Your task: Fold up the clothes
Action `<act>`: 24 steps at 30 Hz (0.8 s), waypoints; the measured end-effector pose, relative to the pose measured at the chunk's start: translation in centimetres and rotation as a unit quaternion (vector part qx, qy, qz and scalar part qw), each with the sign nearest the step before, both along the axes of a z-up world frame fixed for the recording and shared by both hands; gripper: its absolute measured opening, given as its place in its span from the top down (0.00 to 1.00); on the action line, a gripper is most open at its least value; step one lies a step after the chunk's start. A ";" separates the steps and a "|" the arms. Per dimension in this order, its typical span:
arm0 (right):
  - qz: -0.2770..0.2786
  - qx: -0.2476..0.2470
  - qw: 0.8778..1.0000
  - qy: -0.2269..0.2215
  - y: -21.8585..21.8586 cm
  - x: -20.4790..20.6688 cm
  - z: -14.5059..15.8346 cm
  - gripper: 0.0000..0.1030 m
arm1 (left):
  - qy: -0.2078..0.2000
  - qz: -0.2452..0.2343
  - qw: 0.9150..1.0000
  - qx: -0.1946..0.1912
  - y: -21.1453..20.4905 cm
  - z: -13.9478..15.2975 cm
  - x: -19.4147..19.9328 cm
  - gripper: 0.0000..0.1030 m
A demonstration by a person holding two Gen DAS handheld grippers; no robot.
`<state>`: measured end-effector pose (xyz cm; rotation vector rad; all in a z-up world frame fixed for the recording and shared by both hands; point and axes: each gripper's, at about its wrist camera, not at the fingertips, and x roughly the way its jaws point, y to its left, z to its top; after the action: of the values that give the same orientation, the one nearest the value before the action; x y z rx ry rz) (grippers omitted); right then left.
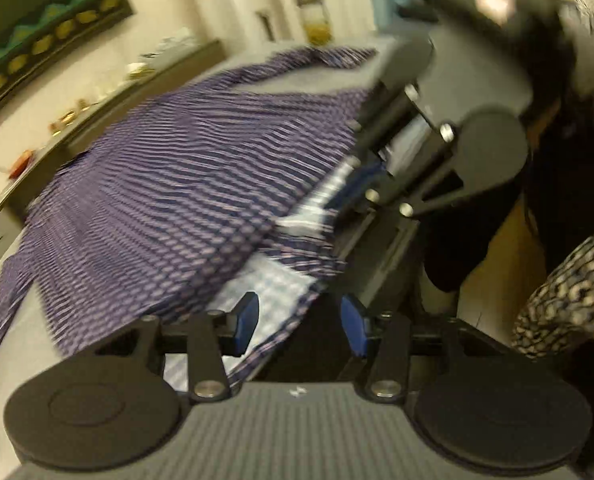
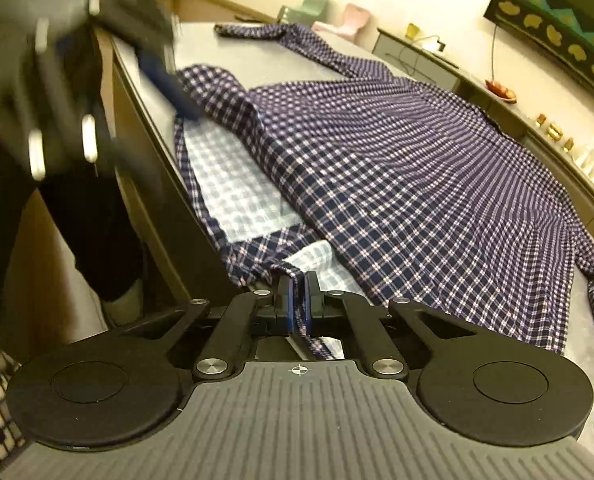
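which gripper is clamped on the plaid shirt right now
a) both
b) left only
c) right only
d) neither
c: the right gripper has its blue pads pinched shut on a fold of the plaid shirt at the table's near edge, while the left gripper stands open with nothing pressed between its pads.

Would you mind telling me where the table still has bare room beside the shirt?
Bare table lies between the far sleeve and the collar. The shirt covers the rest, crowded at the near edge.
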<state>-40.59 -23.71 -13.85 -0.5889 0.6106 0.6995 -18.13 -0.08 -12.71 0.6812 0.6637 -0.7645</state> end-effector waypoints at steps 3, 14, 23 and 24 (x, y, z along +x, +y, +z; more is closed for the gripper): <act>0.001 -0.014 1.000 -0.013 1.8 0.6 -0.2 0.93 | 0.011 -0.008 1.000 0.009 -0.5 -1.4 0.4 0.55; -0.009 0.101 0.995 0.011 1.5 1.9 2.7 1.00 | 0.045 0.017 0.999 -0.019 0.2 -2.4 1.1 0.54; 0.021 0.066 0.996 0.063 0.3 -0.9 3.0 0.85 | -0.004 0.030 0.999 -0.030 2.7 0.9 0.2 0.52; 0.007 0.075 0.996 0.051 -0.5 -0.8 4.1 0.80 | -0.018 0.044 0.998 -0.028 3.8 1.3 0.4 0.51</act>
<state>-41.35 -24.26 -9.73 -0.4198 0.6421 0.7839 -17.72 3.69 -11.41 0.6086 0.6336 -0.6855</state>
